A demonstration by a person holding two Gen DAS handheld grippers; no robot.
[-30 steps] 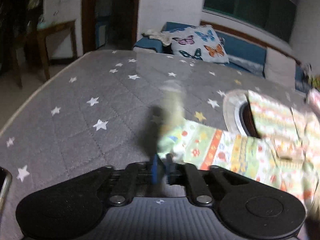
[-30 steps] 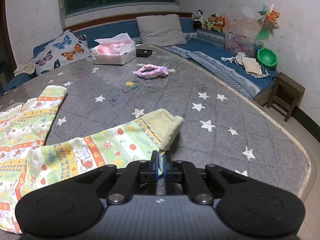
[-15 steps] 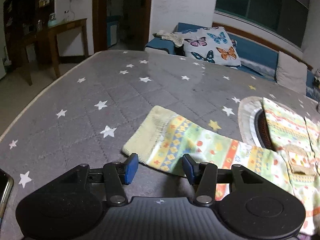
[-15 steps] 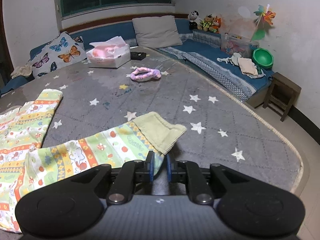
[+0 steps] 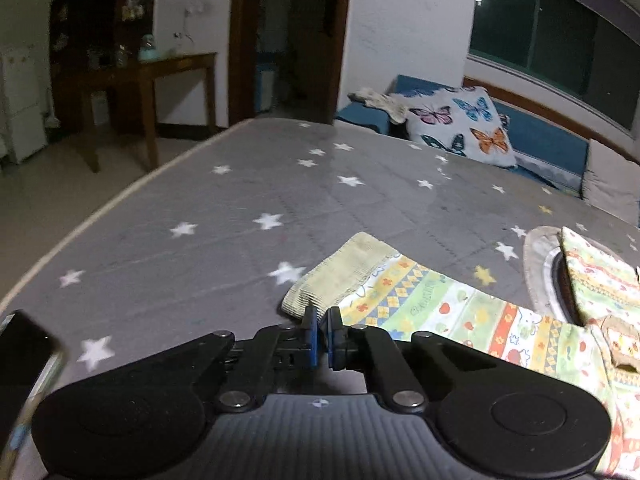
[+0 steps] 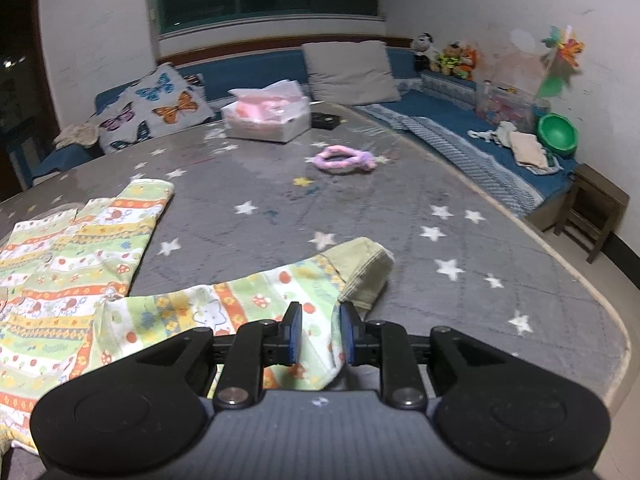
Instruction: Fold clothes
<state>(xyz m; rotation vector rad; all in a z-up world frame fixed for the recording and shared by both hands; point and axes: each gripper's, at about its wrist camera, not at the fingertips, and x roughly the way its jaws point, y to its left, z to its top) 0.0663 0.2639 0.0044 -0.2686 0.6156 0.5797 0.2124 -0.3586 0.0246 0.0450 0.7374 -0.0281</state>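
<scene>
Left gripper (image 5: 322, 322): fingers nearly together, narrow gap, tips at the near corner of the green ribbed cuff (image 5: 340, 276). Can't tell if any fabric is actually pinched between the pads, the tips sit right at the cuff edge

Right gripper (image 6: 318, 330): fingers partly apart, with the sleeve (image 6: 224, 304) fabric lying between them, not clamped. Its cuff (image 6: 366, 270) sits just beyond the fingertips, slightly bunched

Garment: printed kids' top (image 6: 76, 248) (green/yellow/orange bands, small cartoon prints) lies spread on the grey star mat (image 6: 400, 208). Body of the top is left of the right gripper; one sleeve runs from the body toward each gripper. In the left view the collar opening (image 5: 552, 264) shows at the right edge, with the sleeve running from it down to the left gripper

Other stuff relative to the top:
- pink ring toy (image 6: 342, 159) further back on the mat, well apart
- tissue box (image 6: 266, 114) behind the toy, near the far edge of the mat
- butterfly pillow (image 6: 156, 108) on the blue bench behind the mat
- phone (image 5: 22, 354) at the left edge of the left view, on the mat, well apart from the cuff
</scene>
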